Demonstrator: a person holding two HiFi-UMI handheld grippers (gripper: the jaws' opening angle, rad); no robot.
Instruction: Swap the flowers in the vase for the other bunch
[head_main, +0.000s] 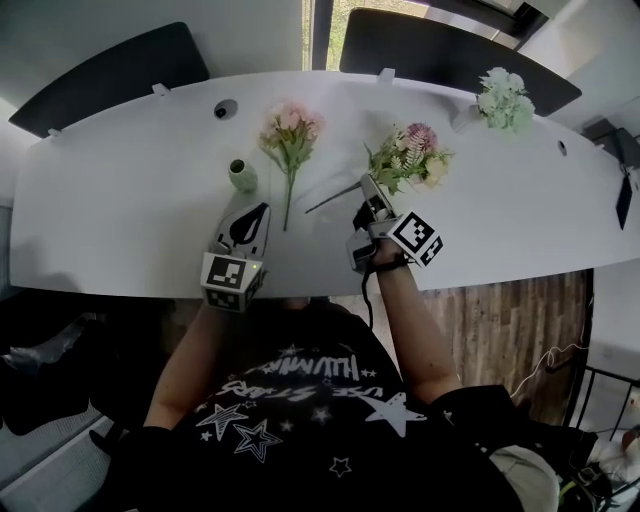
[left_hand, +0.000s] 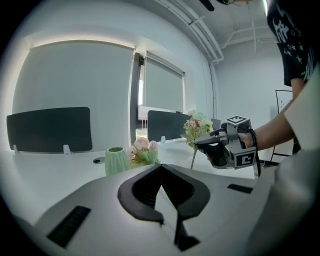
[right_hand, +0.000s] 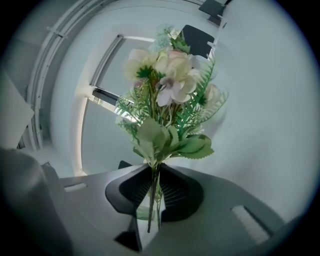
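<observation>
A small green vase (head_main: 241, 176) (left_hand: 116, 160) stands upright on the white table (head_main: 120, 180) with nothing in it. Just right of it a pink bunch (head_main: 290, 133) (left_hand: 142, 151) lies flat on the table. My right gripper (head_main: 367, 190) (right_hand: 152, 170) is shut on the thin stems of a mixed cream-and-pink bunch (head_main: 410, 152) (right_hand: 167, 95) and holds it above the table, to the right of the pink bunch. My left gripper (head_main: 247, 228) (left_hand: 161, 167) is shut and empty, hovering just in front of the vase.
A white-and-green bunch (head_main: 505, 98) stands at the table's far right. Two dark chair backs (head_main: 110, 70) line the far edge. A round cable hole (head_main: 225, 109) sits behind the vase. The near table edge is close to my body.
</observation>
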